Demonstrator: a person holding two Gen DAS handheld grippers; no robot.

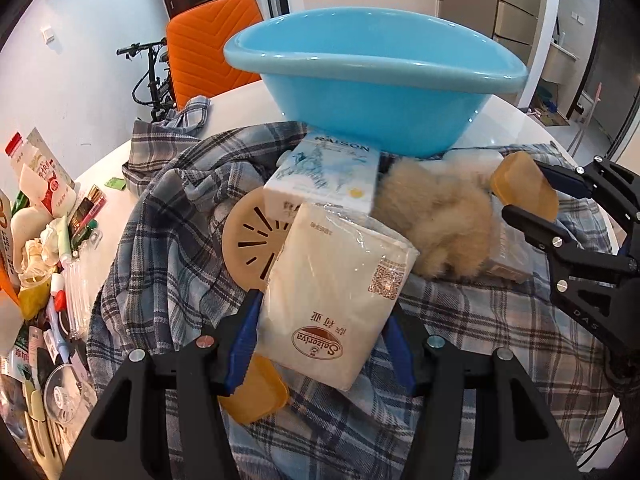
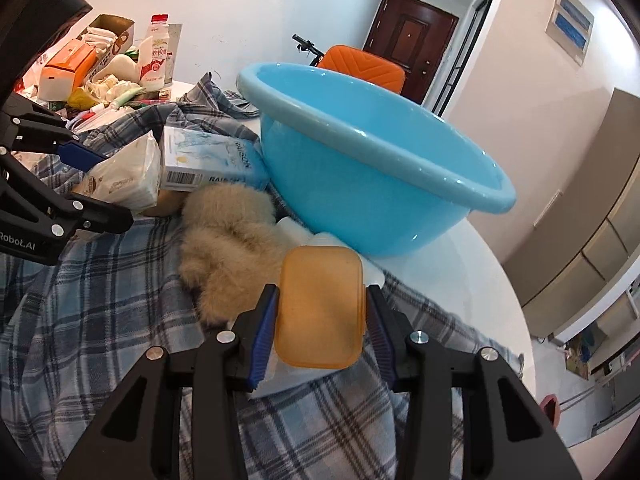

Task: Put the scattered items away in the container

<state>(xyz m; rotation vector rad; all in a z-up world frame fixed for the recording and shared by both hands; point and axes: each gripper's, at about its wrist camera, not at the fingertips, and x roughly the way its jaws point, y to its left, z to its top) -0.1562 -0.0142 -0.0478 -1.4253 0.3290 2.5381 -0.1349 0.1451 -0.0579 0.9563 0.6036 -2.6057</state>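
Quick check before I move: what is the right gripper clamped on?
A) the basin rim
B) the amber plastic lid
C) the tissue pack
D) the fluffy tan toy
B: the right gripper has its blue pads pressed on both sides of the amber plastic lid, with the fluffy tan toy lying behind it.

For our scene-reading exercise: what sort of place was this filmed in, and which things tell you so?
Probably a home, likely a dining area: a white table strewn with household clutter, an orange chair beside it, a bicycle parked by the wall, and a wooden door behind.
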